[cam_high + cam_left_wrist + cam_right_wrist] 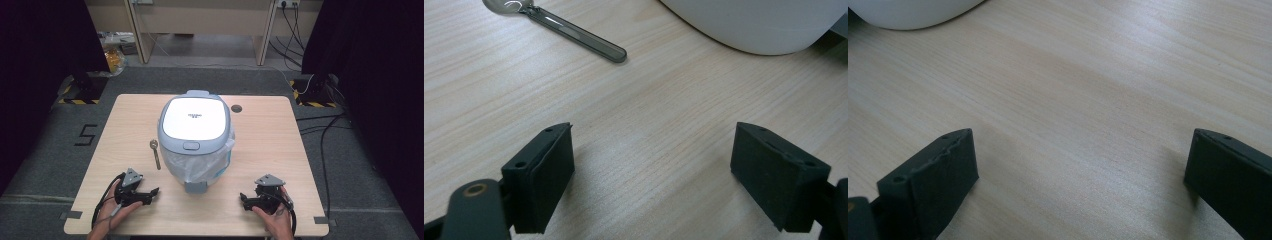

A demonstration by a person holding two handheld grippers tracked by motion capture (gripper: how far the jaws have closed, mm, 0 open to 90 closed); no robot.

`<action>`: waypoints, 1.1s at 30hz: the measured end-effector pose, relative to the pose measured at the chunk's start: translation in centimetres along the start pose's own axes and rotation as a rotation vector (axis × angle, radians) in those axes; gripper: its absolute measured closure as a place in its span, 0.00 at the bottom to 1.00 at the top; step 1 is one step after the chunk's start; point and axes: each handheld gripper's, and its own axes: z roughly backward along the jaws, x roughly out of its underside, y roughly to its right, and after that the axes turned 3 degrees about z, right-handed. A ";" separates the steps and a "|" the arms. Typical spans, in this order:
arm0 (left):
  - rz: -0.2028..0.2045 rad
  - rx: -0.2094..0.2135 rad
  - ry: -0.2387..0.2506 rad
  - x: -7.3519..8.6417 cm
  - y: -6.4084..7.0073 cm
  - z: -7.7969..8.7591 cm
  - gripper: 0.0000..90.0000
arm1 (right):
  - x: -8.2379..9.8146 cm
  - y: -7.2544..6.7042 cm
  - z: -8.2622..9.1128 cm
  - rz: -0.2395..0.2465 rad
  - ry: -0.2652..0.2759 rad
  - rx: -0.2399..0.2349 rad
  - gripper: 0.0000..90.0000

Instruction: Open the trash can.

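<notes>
Pale wood grain runs across the counter [280, 150], a light laminate board with squared corners, matte and lightly streaked in both gripper views. At its middle stands a rice cooker [195, 137], a rounded, smooth plastic body in grey-blue with a flat white lid that shines under the light, a small oblong latch button at the lid's near edge and thin clear plastic film wrinkled around its lower front. Just left of it, apart from it, a spoon [155, 153] lies flat, its bowl pointing away from the person; the left gripper view shows the bowl as shiny metal and the handle as a slim dark glossy bar with a rounded end. A small dark round mark sits on the counter behind the cooker's right side. The left tool [151, 192] rests low at the near left edge in the person's hand, its blocky black jaws standing wide apart with bare wood between them, gripping nothing. The right tool [244, 199] rests at the near right edge, jaws likewise spread wide over bare wood, holding nothing. Both tools lie nearest the cooker's front, well short of touching it.
</notes>
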 end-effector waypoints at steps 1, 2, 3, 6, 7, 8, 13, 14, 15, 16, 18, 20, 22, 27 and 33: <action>0.000 0.000 0.000 0.0 0.0 0.0 0.18 | 0.0 0.0 0.0 0.000 0.000 0.001 0.01; 0.000 0.000 0.000 0.0 0.0 0.0 0.19 | 0.0 0.0 0.0 -0.001 0.001 -0.001 0.01; 0.000 0.000 0.000 0.0 0.0 0.0 0.19 | 0.0 0.0 0.1 0.002 0.001 -0.005 0.02; -0.002 0.000 -0.002 0.0 0.0 0.0 0.19 | 0.1 0.0 0.3 0.014 0.023 -0.018 0.17; -0.002 0.000 -0.002 0.0 0.0 0.0 0.19 | 0.2 0.0 0.4 0.022 0.045 -0.026 0.25; -0.002 0.000 -0.002 0.0 0.0 0.0 0.18 | 0.2 0.1 0.5 0.029 0.053 -0.035 0.27; -0.002 0.000 -0.002 0.0 0.0 0.0 0.18 | 0.3 -0.2 0.8 0.051 0.080 -0.068 0.43; -0.001 0.000 -0.001 0.0 0.0 0.0 0.19 | 0.1 -0.6 1.1 0.089 0.114 -0.101 0.55; -0.001 0.000 -0.001 0.0 0.0 0.0 0.19 | 0.0 -0.8 1.3 0.103 0.129 -0.108 0.60; -0.001 0.000 -0.001 0.0 0.0 0.0 0.19 | -0.2 -1.1 1.5 0.119 0.145 -0.115 0.64; -0.002 0.000 -0.001 0.0 0.0 0.0 0.19 | -0.5 -1.7 1.9 0.146 0.180 -0.147 0.73; -0.002 0.000 -0.001 0.0 0.0 0.0 0.18 | -0.8 -2.3 2.1 0.157 0.205 -0.175 0.79; -0.002 0.000 -0.002 0.0 0.0 0.0 0.18 | -1.0 -2.8 2.2 0.180 0.228 -0.200 0.83; -0.002 0.001 -0.002 0.0 0.0 0.0 0.19 | -1.5 -4.3 1.9 0.221 0.276 -0.248 0.89; -0.001 -0.003 -0.002 0.0 0.0 0.0 0.18 | -2.6 -6.6 1.3 0.281 0.308 -0.295 0.90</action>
